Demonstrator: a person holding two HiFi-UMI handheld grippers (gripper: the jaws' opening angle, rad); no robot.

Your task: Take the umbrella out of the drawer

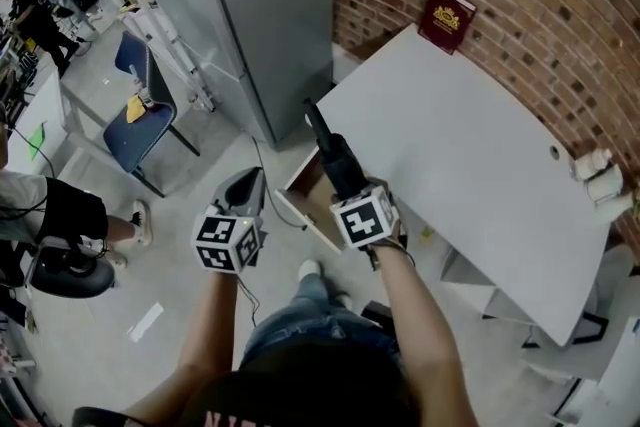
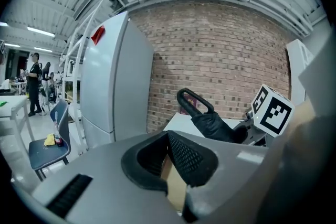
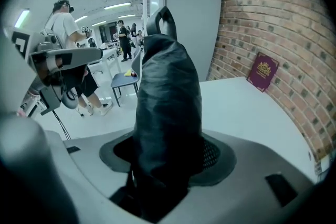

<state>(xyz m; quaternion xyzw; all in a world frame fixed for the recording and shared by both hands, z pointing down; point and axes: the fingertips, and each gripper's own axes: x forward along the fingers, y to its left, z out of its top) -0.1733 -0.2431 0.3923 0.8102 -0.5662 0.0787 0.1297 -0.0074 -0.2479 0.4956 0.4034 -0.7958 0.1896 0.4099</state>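
A black folded umbrella (image 1: pixel 333 153) is up above the open wooden drawer (image 1: pixel 303 202), its loop handle pointing toward the grey cabinet. My right gripper (image 1: pixel 349 189) is shut on its lower part. In the right gripper view the umbrella (image 3: pixel 168 97) fills the space between the pads and rises out of my right gripper (image 3: pixel 168 144). My left gripper (image 1: pixel 249 185) hangs left of the drawer with its jaws together and nothing in them. The left gripper view shows my left gripper (image 2: pixel 168 137) with its tips meeting, and beyond them the umbrella (image 2: pixel 209 122) held up at the right.
The drawer belongs to a white table (image 1: pixel 470 155) along the brick wall, with a red book (image 1: pixel 446 18) leaning at its far end and white items (image 1: pixel 600 177) at the right. A tall grey cabinet (image 1: pixel 260 5) stands behind. A blue chair (image 1: pixel 140 115) and a seated person (image 1: pixel 60 215) are at left.
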